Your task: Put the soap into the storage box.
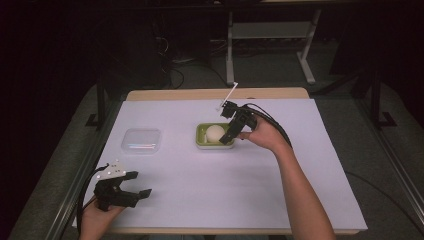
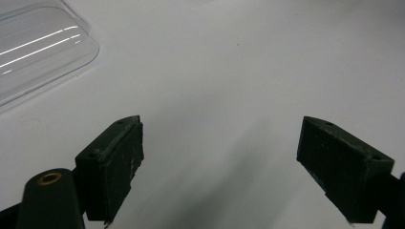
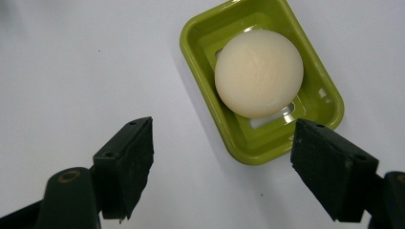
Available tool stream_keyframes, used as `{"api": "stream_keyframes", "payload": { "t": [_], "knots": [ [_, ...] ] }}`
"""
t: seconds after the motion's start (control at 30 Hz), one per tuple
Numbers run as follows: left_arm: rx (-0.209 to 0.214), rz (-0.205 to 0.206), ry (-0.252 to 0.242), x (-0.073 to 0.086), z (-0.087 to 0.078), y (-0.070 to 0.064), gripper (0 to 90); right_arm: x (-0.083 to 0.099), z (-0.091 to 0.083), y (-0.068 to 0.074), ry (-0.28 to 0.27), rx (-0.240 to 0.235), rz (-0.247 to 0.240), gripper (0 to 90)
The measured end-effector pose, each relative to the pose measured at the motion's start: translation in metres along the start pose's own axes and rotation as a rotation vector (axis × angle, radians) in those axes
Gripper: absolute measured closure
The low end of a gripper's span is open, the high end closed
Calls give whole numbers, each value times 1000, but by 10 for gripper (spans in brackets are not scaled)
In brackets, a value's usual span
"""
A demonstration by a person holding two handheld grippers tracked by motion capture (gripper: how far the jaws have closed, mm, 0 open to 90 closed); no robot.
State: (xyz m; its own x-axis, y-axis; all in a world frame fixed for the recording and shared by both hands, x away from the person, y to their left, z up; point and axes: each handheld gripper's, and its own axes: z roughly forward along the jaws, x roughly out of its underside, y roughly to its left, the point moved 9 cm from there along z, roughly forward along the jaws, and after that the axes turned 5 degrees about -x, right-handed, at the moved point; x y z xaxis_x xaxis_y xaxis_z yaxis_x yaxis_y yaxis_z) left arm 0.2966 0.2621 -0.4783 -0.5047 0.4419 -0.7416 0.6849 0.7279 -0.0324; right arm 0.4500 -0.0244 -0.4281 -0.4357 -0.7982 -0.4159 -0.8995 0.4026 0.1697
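My right gripper (image 1: pixel 230 134) hung over the glossy green soap dish (image 3: pixel 315 102) at mid-desk, fingers wide apart and empty, the smooth round cream soap (image 3: pixel 258 73) sitting in it. I judged myself between steps: next called for fetching the clear rounded plastic lid (image 1: pixel 142 140) near the left edge. My left gripper (image 1: pixel 139 184), fingers spread, waited by the near-left corner.

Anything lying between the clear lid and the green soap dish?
Nothing: in the high view, bare white table cover separates the clear lid from the green soap dish.
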Motion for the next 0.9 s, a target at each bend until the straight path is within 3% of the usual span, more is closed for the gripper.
{"api": "stream_keyframes", "payload": {
  "t": [0.9],
  "knots": [
    [-6,-9,0,1,0,1,153,26,-12,18,-58,-2,-12,220]
  ]
}}
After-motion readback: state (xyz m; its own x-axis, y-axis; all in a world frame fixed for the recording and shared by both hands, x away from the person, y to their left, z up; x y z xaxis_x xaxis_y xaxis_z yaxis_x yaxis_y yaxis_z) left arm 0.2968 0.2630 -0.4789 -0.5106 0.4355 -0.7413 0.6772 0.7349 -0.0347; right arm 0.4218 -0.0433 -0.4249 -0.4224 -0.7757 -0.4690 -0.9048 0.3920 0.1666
